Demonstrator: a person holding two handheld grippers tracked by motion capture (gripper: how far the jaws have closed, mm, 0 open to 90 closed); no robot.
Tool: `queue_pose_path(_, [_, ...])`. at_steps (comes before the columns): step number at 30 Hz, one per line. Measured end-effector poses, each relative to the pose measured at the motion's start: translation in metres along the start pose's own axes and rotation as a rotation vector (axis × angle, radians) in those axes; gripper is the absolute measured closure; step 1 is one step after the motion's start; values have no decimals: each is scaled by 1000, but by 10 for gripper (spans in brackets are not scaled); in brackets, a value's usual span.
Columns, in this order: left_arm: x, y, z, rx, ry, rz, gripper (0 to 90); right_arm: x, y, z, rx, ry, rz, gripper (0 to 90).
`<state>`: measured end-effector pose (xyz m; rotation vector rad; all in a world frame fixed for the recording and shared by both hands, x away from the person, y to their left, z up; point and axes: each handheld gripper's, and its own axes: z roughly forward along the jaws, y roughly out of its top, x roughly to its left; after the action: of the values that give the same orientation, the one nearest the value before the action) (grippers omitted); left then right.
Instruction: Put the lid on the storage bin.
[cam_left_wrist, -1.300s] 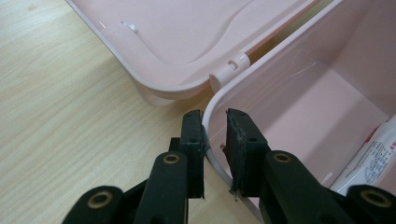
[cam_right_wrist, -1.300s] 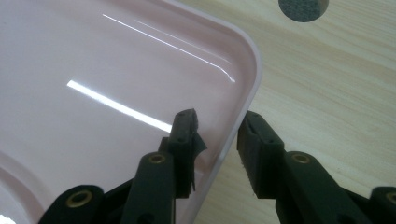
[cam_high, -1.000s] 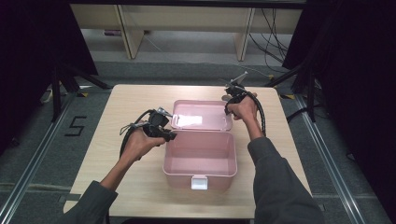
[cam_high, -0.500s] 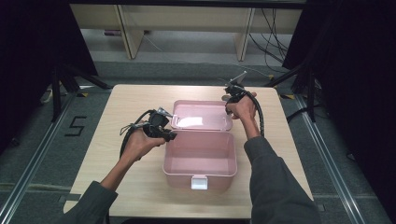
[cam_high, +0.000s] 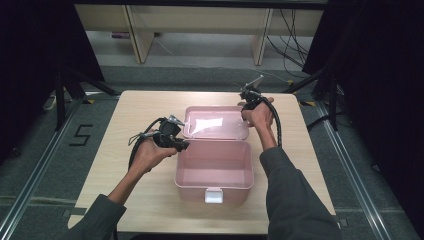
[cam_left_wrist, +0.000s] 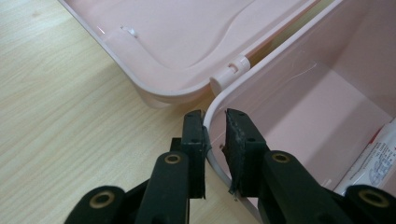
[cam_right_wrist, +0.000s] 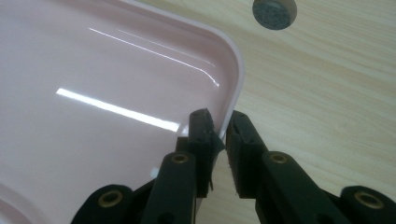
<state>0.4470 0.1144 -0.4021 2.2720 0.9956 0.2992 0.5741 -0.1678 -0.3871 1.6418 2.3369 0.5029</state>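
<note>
The pink box sits near the middle of the tabletop, its latch toward the near edge, with the lid swung back flat toward the far edge. The left gripper has its jaws astride the box's left rim close to the hinge corner, one jaw outside and one inside the wall; they look pressed onto the rim, though a thin gap may remain on the inner side. The right gripper pinches the lid's far right corner edge in the same way, jaws nearly together with the rim between them.

The step in hand looks like closing the lid, or finishing its opening. To do it well, the left hold should pin the box down so it does not slide or tip, while the right carries the lid corner in an arc about the hinge rather than pulling straight. A one-corner grip can twist the lid, so move slowly.

Inside the box, at its right wall in the left gripper view, lies a white packet; it sits low and should not block the lid. A round grey disc is set in the tabletop just beyond the lid's corner. There is bare tabletop left and right of the box, less at the far edge behind the lid.
</note>
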Motion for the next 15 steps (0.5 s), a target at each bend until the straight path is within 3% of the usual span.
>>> queue_pose_path(1, [0,0,0,4,-6,0,778,-1,0,-1,-11,-5,-24,817])
queue_pose_path(2, [0,0,0,4,-6,0,778,2,0,-2,-7,-10,6,818])
queue_pose_path(3, [1,0,0,4,-7,0,779,2,0,-3,-19,-10,-10,819])
queue_pose_path(6, [0,0,0,-2,-4,-2,782,3,0,-6,-26,-5,19,820])
queue_pose_path(7, [0,0,0,-3,-4,-3,783,1,-1,-7,-37,-13,-14,821])
queue_pose_path(9, [0,-1,0,-6,-4,-5,785,4,-1,-10,-44,-9,16,821])
queue_pose_path(10, [0,-1,0,-5,-7,-7,786,1,-1,-12,-56,-10,-18,823])
queue_pose_path(11, [0,-1,0,-12,-4,-9,787,3,-2,-14,-70,-4,15,824])
queue_pose_path(15, [0,-1,0,-16,-1,-8,788,3,-3,-24,-94,-9,10,826])
